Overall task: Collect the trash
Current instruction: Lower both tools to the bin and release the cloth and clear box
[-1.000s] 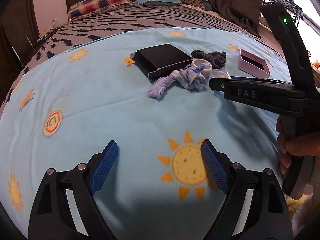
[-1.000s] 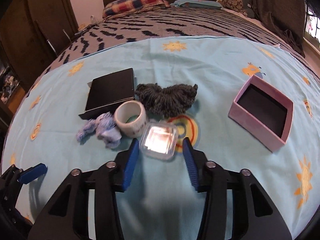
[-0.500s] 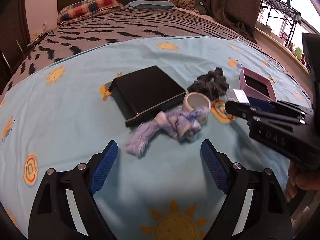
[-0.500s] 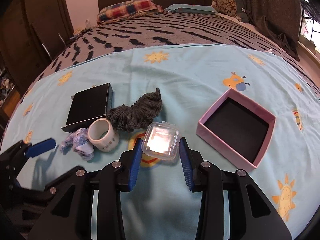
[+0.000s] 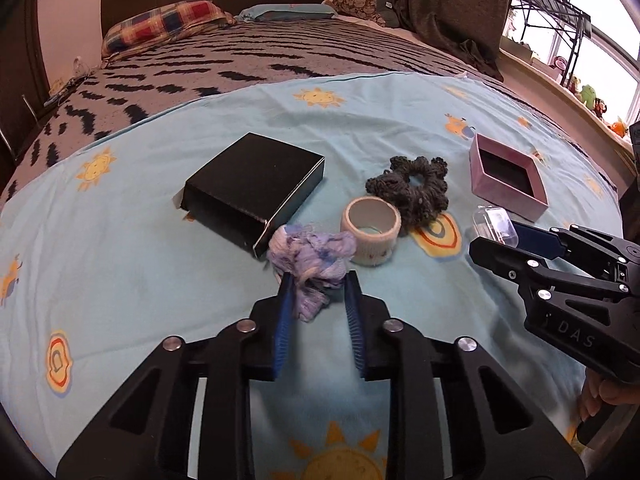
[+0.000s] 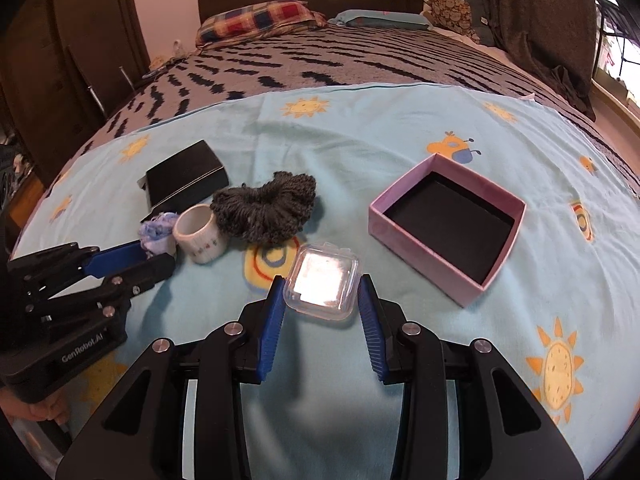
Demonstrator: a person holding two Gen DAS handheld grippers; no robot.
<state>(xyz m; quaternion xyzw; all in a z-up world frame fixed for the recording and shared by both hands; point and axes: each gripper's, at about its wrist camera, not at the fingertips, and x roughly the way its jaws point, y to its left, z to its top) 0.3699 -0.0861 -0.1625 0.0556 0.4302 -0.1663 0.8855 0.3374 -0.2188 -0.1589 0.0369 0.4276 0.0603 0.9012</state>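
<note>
A crumpled blue-and-white wad point(image 5: 310, 252) lies on the light blue sheet in front of a black box point(image 5: 256, 176). My left gripper point(image 5: 316, 280) is closing on the wad, and both blue pads press its near end. My right gripper point(image 6: 321, 279) is shut on a small clear plastic case point(image 6: 324, 272), held a little above the sheet. Just right of the case stands an open pink box point(image 6: 424, 256) with a black, empty inside. In the left wrist view, the right gripper point(image 5: 496, 240) and the case point(image 5: 490, 220) are near the pink box point(image 5: 508, 202).
A white tape roll point(image 5: 370, 232) stands right of the wad, touching a dark grey knitted scrunchie point(image 5: 416, 188). Pillows and a dark headboard are at the far end of the bed. A wardrobe stands on the left, and a curtain and window on the right.
My left gripper moved forward to the blue wad and shut on it. My right gripper carried the clear case to the right, closer to the pink box.
</note>
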